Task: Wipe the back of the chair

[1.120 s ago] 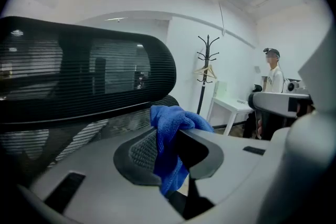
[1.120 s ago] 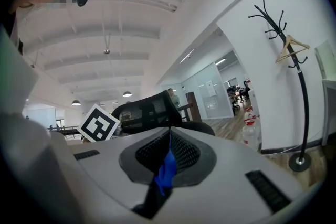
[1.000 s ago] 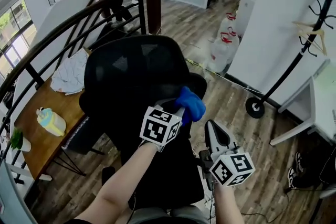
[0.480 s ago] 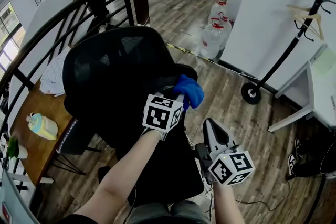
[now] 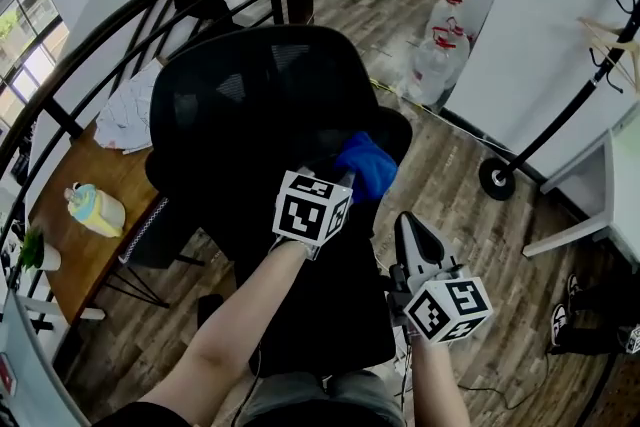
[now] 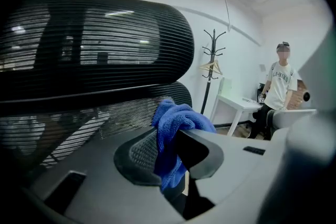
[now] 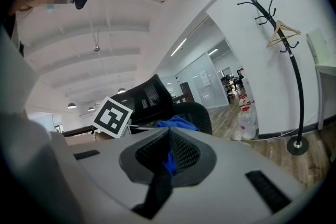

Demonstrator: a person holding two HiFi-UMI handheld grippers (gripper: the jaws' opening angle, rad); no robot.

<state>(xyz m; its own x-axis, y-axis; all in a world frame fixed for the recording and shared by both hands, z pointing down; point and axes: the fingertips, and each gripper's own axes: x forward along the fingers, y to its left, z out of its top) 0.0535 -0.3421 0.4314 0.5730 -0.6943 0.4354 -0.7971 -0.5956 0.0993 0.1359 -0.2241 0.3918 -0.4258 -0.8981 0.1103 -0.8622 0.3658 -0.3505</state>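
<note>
- At centre, by the right edge of the chair back (image 5: 250, 105): blue cloth (image 5: 367, 165), clamped in left gripper (image 6: 169, 140).
- Down at 5 o'clock: right gripper (image 5: 413, 230), pinched shut, empty.
- Judged mid-wipe; upper mesh toward 11 o'clock probably left.
- Hemmed by railing (image 5: 120, 45) at 10 o'clock; open floor (image 5: 440, 175) at 2 o'clock.

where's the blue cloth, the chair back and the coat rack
blue cloth (image 5: 366, 165), head view, middle of the bunched fabric
chair back (image 5: 250, 105), head view, black mesh of the backrest
coat rack (image 5: 497, 179), head view, its round base on the floor
</note>
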